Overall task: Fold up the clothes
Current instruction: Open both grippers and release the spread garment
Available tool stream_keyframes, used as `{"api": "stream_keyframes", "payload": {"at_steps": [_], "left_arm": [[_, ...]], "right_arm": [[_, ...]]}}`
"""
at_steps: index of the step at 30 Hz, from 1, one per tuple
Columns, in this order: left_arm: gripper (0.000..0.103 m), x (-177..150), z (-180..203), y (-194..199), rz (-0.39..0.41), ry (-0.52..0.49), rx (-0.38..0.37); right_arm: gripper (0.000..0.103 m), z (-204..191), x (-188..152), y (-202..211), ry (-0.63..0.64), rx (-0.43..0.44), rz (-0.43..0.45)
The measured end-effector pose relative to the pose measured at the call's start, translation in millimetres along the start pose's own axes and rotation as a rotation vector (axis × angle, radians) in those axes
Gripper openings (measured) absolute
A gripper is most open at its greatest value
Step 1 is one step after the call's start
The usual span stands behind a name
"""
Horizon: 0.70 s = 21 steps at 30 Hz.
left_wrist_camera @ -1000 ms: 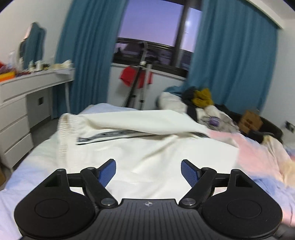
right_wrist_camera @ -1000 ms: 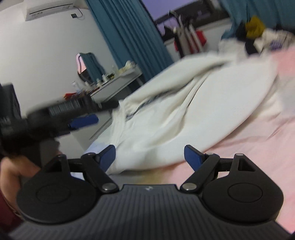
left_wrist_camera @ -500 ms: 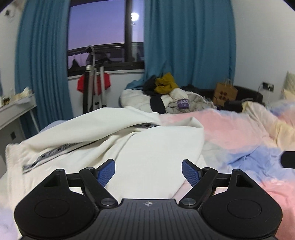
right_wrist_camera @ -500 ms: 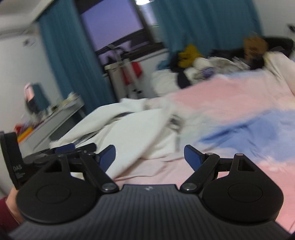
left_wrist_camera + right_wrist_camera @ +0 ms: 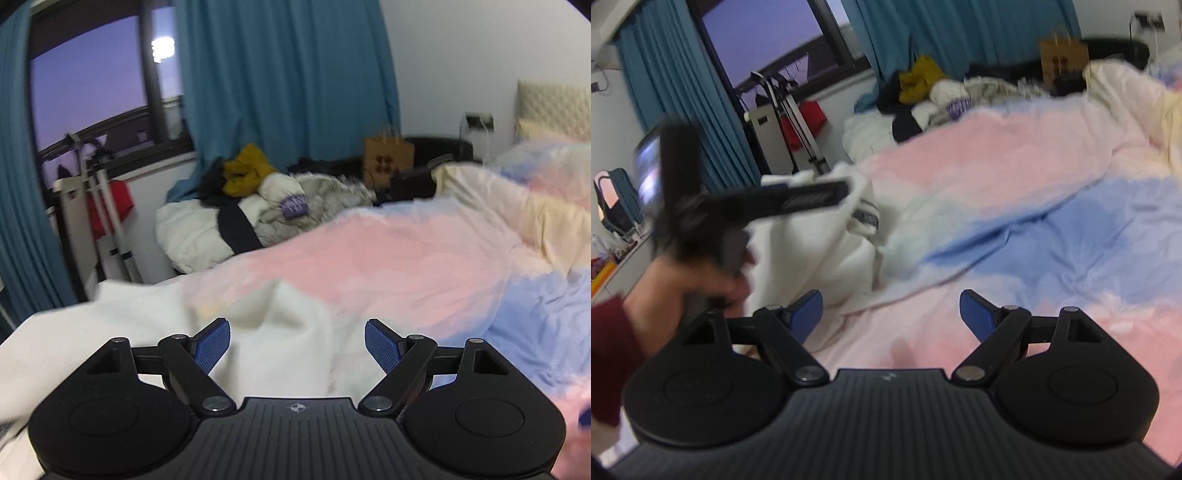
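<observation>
Both of our grippers have swung to the right since a moment ago, so now we see more of the pink and blue bedspread [image 5: 1015, 173] and less of the cream garment [image 5: 280, 332].

Our left gripper [image 5: 297, 343] hangs just over the cream garment, which lies bunched up on the near left part of the bed. Its jaws are spread wide and hold nothing. Our right gripper [image 5: 891, 314] hangs over bare bedspread, just to the right of the garment. Its jaws are spread wide too, and they are empty. From the right wrist view we can see our left hand [image 5: 690, 280] gripping its tool, but it is blurry.

We think the garment is soft, floppy and quite thick, like a sweater. It looks light, but it will sag and slide if we lift it by one spot only. A dark patterned band [image 5: 866, 218] shows at one rumpled edge. We think the best places to pinch are two corners along one edge, one for each gripper, so the cloth hangs flat. Pinching in the middle would only make a lump.
</observation>
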State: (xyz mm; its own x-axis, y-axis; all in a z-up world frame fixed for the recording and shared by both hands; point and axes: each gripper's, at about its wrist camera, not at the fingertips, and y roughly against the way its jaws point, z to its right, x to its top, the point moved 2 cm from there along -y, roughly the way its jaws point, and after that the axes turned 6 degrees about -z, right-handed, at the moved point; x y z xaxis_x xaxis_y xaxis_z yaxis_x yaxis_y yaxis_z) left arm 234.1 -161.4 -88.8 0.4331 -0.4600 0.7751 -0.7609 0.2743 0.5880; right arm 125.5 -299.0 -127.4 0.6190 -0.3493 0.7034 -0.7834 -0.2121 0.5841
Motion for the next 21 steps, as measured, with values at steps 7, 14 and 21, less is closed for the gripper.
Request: {"api": "stream_keyframes", "payload": {"at_steps": [7,14,21], "left_arm": [[0.033,19.0,24.1,-73.8,-0.158,-0.016,0.039],[0.006,13.7,-7.3,-15.8,-0.110,0.043,0.007],[0.005,-8.6,-32.0,111.8,0.014,0.107,-0.063]], "right_arm": [[0.084,20.9,-4.1,-9.5,-0.052,0.000,-0.016],[0.084,18.2,-3.6,-2.0,-0.050,0.026,-0.009],[0.083,21.7,1.8,21.5,-0.080,0.021,0.038]]}}
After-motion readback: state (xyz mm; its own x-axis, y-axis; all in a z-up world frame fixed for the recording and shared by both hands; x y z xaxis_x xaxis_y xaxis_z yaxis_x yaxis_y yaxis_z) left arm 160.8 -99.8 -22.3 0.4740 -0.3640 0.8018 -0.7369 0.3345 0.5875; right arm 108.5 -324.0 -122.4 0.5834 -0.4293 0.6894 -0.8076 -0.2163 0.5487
